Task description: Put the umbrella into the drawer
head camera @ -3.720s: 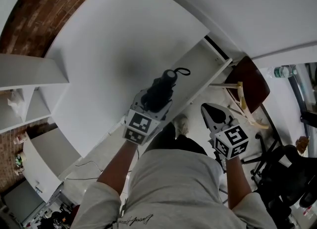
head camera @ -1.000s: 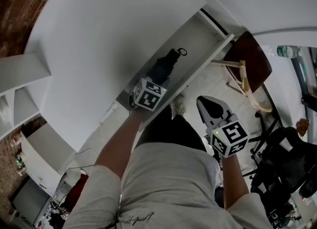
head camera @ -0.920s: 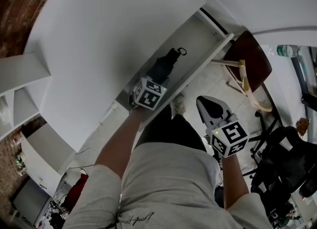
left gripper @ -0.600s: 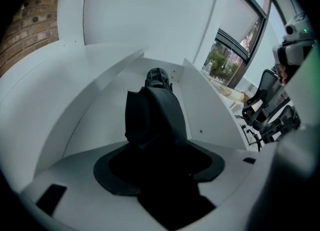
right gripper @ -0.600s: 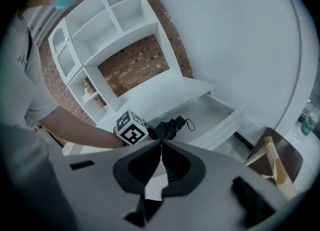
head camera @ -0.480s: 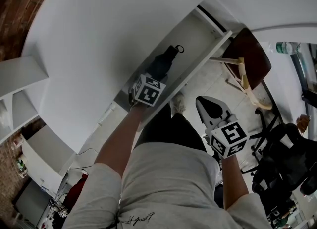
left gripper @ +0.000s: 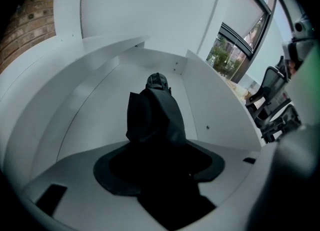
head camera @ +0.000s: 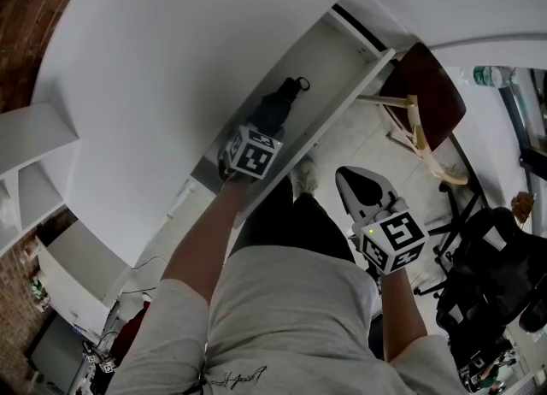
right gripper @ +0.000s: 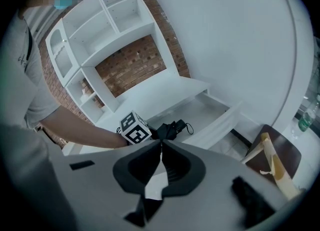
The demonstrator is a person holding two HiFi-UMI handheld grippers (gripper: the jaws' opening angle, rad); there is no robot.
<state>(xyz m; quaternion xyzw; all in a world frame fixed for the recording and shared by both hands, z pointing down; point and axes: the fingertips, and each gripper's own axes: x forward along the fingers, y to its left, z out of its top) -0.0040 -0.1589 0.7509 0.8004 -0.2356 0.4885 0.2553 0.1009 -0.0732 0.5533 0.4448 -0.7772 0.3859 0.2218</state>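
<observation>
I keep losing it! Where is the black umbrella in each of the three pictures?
Head view: the umbrella is a little above the middle, inside the open drawer.
Left gripper view: it is big and dark, right in the middle, pointing into the drawer.
Right gripper view: it is small, just below the middle, in the drawer.
Shared landmark: the white drawer around it.
</observation>
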